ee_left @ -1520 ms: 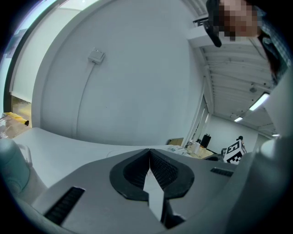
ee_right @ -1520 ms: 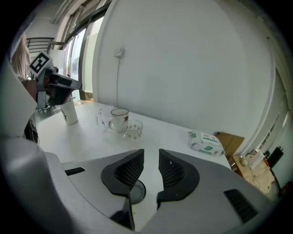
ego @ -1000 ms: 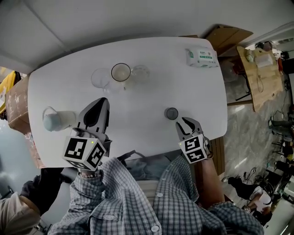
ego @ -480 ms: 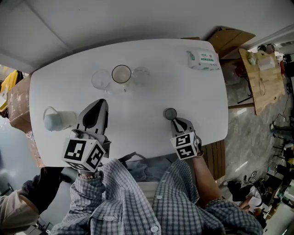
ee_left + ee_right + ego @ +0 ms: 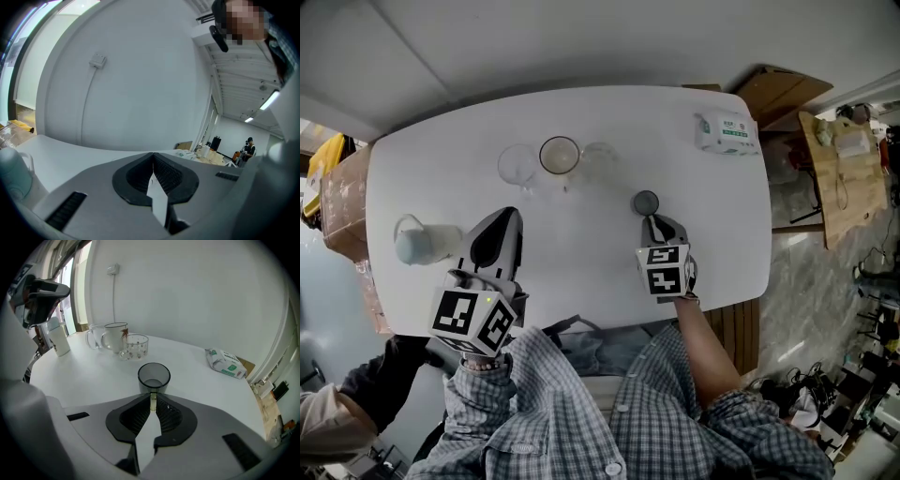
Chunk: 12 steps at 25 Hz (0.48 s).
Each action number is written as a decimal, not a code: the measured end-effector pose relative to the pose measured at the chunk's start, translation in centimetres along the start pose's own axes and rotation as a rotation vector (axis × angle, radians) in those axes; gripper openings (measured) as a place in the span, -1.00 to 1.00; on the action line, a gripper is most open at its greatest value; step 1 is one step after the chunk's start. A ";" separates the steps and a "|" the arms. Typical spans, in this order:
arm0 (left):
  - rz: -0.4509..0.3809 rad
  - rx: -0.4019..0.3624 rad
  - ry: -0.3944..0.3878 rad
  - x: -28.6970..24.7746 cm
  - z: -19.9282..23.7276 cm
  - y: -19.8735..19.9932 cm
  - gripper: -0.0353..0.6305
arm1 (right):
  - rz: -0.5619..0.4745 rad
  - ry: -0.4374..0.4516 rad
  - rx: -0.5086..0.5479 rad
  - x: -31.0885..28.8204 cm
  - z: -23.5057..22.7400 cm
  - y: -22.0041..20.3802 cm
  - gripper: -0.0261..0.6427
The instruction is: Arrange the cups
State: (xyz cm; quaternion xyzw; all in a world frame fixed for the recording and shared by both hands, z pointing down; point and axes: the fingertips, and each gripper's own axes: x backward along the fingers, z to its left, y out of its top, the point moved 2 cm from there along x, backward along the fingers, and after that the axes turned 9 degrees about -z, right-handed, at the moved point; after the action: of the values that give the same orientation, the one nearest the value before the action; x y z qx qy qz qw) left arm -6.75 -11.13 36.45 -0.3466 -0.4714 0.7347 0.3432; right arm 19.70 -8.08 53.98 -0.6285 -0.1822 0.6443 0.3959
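A small smoky-grey cup (image 5: 646, 202) (image 5: 153, 377) stands on the white table (image 5: 581, 244), right of centre. My right gripper (image 5: 653, 223) (image 5: 153, 401) is shut on a thin handle on the cup's near side. At the back stand a clear glass mug (image 5: 517, 165) (image 5: 95, 337), a cream cup with a dark rim (image 5: 560, 155) (image 5: 116, 336) and a dotted clear glass (image 5: 598, 157) (image 5: 136, 346), side by side. My left gripper (image 5: 508, 217) (image 5: 153, 157) is shut and holds nothing; it hovers at the table's front left.
A white lidded cup (image 5: 422, 242) (image 5: 11, 173) lies at the table's left, beside my left gripper. A tissue pack (image 5: 727, 132) (image 5: 226, 363) sits in the far right corner. Cardboard boxes (image 5: 778, 89) and a wooden bench (image 5: 839, 159) stand beyond the right edge.
My right gripper closed in on the grey cup, took its handle and slid it away from me towards the three cups at the back. The left gripper stayed put.
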 end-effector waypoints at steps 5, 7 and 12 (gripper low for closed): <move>0.001 0.004 0.018 0.3 0.4 0.0 -0.86 | -0.028 -0.008 0.009 -2.9 -0.6 2.5 -0.78; -0.001 0.006 0.028 0.5 0.5 0.0 -0.86 | -0.037 -0.010 0.014 -4.0 -0.8 3.4 -0.78; -0.001 0.013 0.051 1.1 1.0 -0.1 -0.86 | -0.051 -0.020 0.001 -6.0 -1.0 5.2 -0.78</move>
State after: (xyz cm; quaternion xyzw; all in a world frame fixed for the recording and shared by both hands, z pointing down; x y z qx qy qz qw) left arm -8.11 -10.62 36.67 -0.3630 -0.4578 0.7285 0.3577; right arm 18.54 -16.00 54.01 -0.6171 -0.2020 0.6400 0.4108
